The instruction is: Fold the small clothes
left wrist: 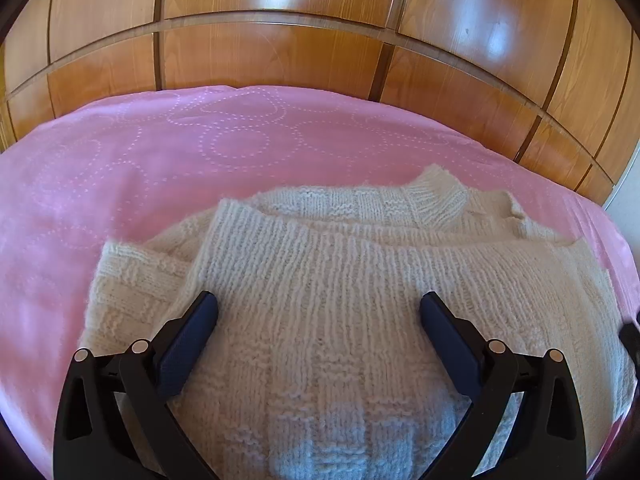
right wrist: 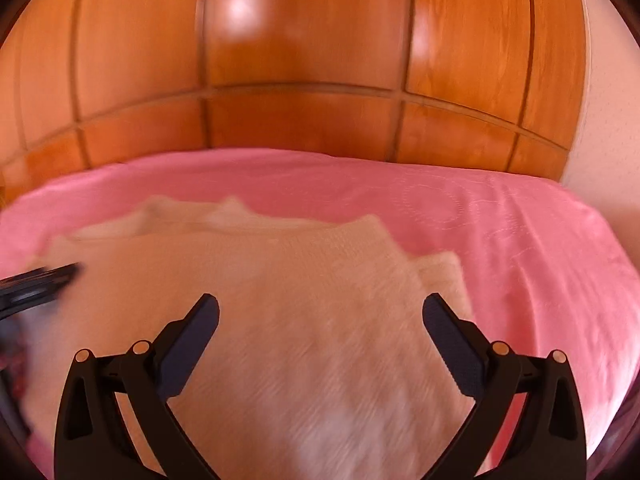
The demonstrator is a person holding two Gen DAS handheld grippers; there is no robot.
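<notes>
Left wrist view
Left gripper (left wrist: 319, 312): tilted down toward the bed, above the sweater's near part.
Fingers (left wrist: 188, 344): spread wide, nothing pinched; whether the tips touch the knit cannot be told.
Sweater (left wrist: 320, 272): cream knit, lying on the bedspread (left wrist: 120, 168) toward its near edge, lower part folded up over the body, ribbed collar toward the far edge.
Behind: wooden wardrobe (left wrist: 280, 56) past the bed's far edge.

Right wrist view
Right gripper (right wrist: 320, 316): angled down over the sweater's (right wrist: 300, 304) right part; picture blurred.
Fingers (right wrist: 456, 348): spread wide, nothing between them.
Left gripper: dark tip at the left edge, over the knit.
Bedspread (right wrist: 520, 240): pink, bare to the right of the sweater.
</notes>
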